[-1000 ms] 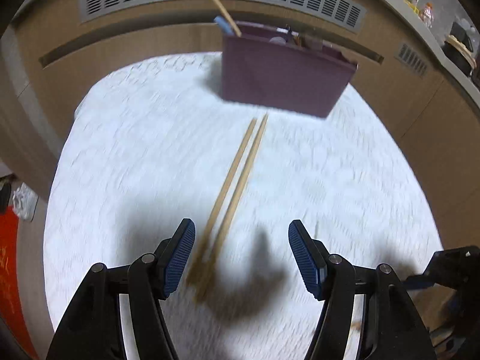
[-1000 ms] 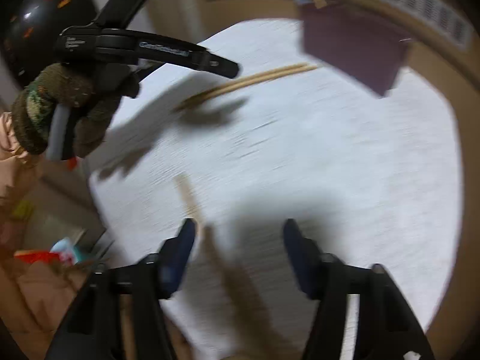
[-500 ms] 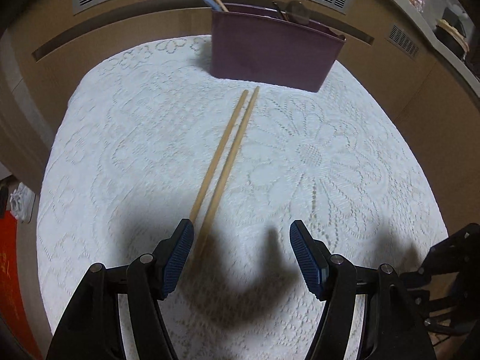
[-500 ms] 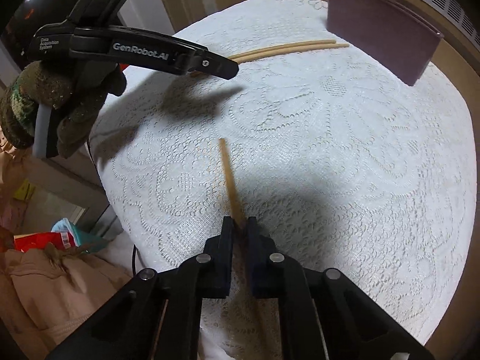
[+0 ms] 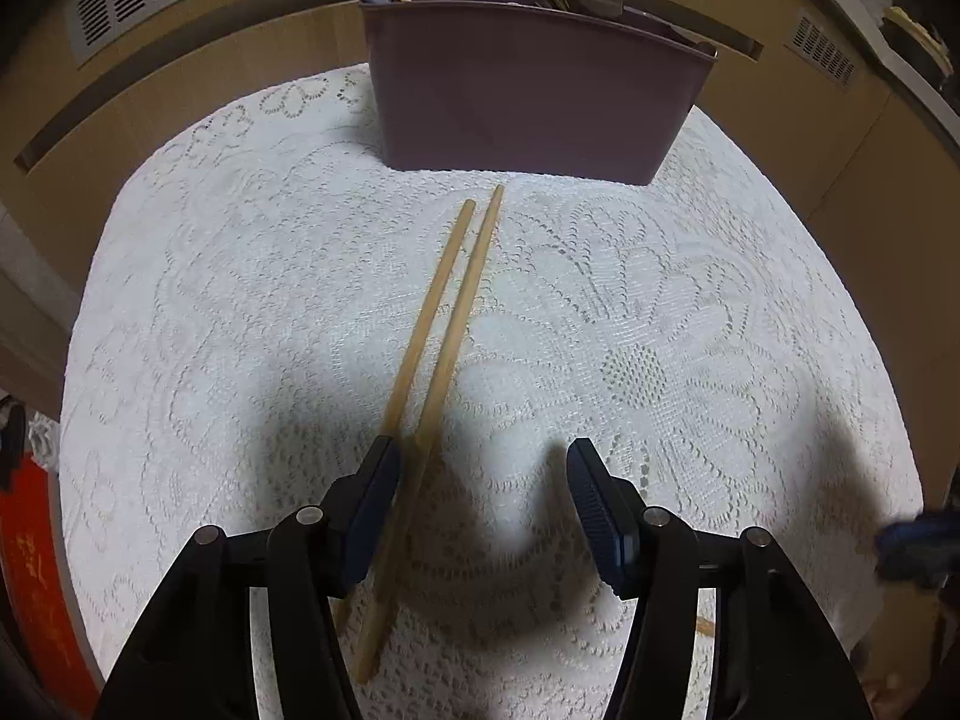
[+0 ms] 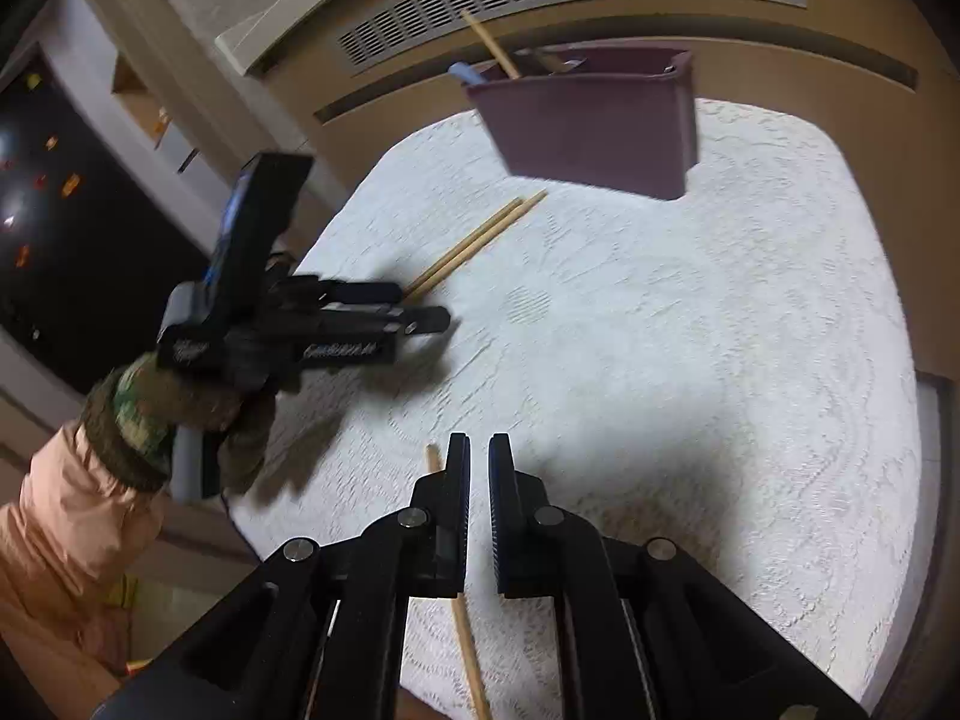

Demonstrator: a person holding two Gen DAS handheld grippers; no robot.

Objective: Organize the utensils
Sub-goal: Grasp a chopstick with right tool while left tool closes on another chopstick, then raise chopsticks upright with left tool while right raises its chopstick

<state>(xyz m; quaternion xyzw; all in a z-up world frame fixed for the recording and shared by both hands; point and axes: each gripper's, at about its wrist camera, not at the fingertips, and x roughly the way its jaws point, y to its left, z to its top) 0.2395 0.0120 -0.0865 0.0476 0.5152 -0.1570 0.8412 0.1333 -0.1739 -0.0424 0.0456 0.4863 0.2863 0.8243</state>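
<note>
Left wrist view: left gripper (image 5: 483, 468) low over the white lace tablecloth (image 5: 690, 360), its jaws about half apart and just lately closing in. A pair of wooden chopsticks (image 5: 447, 324) lies side by side on the cloth, far tips near the foot of the purple utensil bin (image 5: 528, 90), near ends running in between the jaws. The left pad hides one stick's near stretch; the right pad stands well clear, so nothing is gripped. This view looks into the bin's top — a blue handle, a wooden stick and dark metal utensils stand in it.

Right wrist view: right gripper (image 6: 479, 480) with its jaws drawn to a narrow slit. A single chopstick (image 6: 462, 618) runs beneath and just left of the left finger, its tip poking out beside it; whether the pads pinch it cannot be told from here. Only this view shows the left tool from outside — a gloved hand (image 6: 180, 420) with a peach sleeve (image 6: 66, 516) holds it, tips at the near ends of the pair. Picture blurred.
</note>
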